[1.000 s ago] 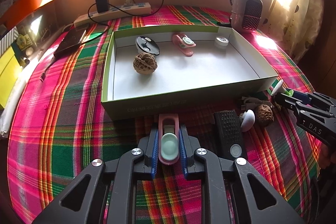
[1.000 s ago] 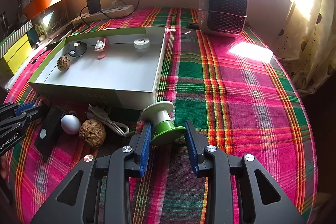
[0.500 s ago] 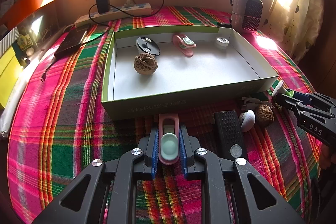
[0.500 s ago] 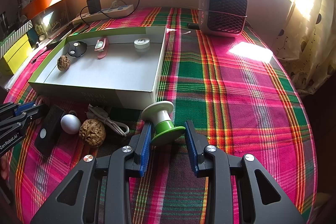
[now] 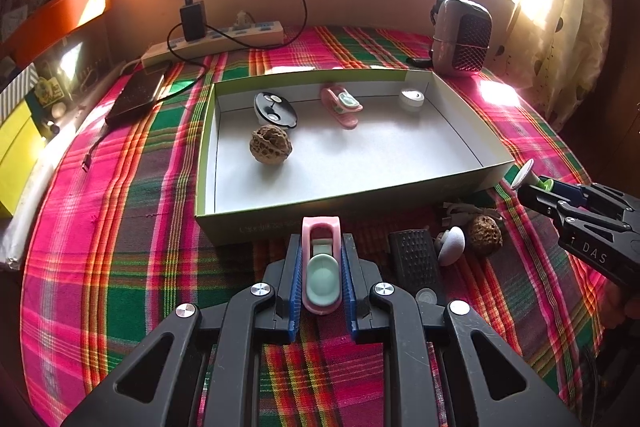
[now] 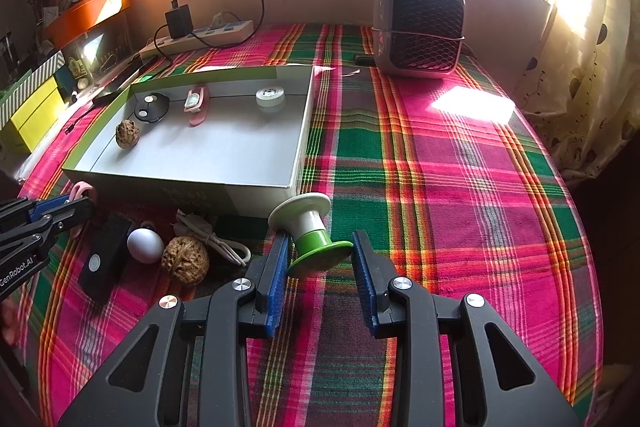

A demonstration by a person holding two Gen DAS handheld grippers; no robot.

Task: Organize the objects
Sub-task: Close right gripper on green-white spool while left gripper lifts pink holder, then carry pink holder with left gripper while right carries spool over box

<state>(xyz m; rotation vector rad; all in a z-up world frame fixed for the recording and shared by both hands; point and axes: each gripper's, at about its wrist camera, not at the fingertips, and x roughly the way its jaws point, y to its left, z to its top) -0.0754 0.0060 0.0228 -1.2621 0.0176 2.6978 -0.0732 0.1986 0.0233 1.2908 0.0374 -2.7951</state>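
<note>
My left gripper (image 5: pixel 321 255) is shut on a pink clip with a mint pad (image 5: pixel 321 269), just in front of the open cardboard box (image 5: pixel 256 225). My right gripper (image 6: pixel 320 247) is shut on a white and green spool (image 6: pixel 310 233) by the box's near right corner (image 6: pixel 294 187). Inside the box lie a walnut (image 5: pixel 270 143), a black disc (image 5: pixel 275 109), a pink clip (image 5: pixel 341 101) and a white roll (image 5: pixel 412 98). On the cloth between the grippers lie a black remote (image 5: pixel 416 263), a white egg (image 5: pixel 452 241), a walnut (image 5: pixel 484 231) and a coiled white cable (image 6: pixel 212 235).
A small grey heater (image 6: pixel 420 27) stands at the back right. A power strip with a charger (image 5: pixel 216 39) and a dark phone (image 5: pixel 138 93) lie at the back left. Yellow boxes (image 5: pixel 16 155) sit at the left edge of the plaid-covered table (image 6: pixel 440 167).
</note>
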